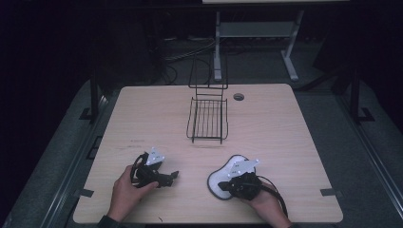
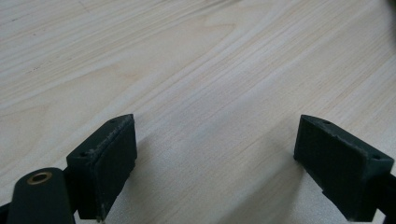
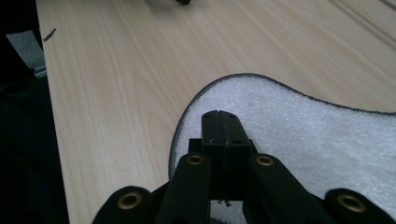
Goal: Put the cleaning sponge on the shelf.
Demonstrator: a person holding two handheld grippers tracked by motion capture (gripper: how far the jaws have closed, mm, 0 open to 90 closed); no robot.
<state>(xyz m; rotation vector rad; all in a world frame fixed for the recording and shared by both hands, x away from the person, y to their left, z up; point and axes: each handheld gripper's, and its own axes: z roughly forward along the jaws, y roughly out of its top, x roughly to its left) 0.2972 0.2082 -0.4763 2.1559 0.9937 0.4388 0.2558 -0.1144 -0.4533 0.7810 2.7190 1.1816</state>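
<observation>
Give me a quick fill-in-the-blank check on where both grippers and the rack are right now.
1. The left gripper has its jaws ____ over bare wood.
2. The right gripper has its jaws ____, above the white foam pad.
3. The black wire rack stands at the ____ side of the table, away from the person.

Missing words: open; shut; far

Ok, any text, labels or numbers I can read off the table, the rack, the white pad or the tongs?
None readable.
Table: bare wood grain; faint dark marks at the left, too small to tell if they are writing.
Wire rack: no label.
White pad: plain foam, dark rim, no print.
Left tongs and right tongs: black, unmarked.
</observation>
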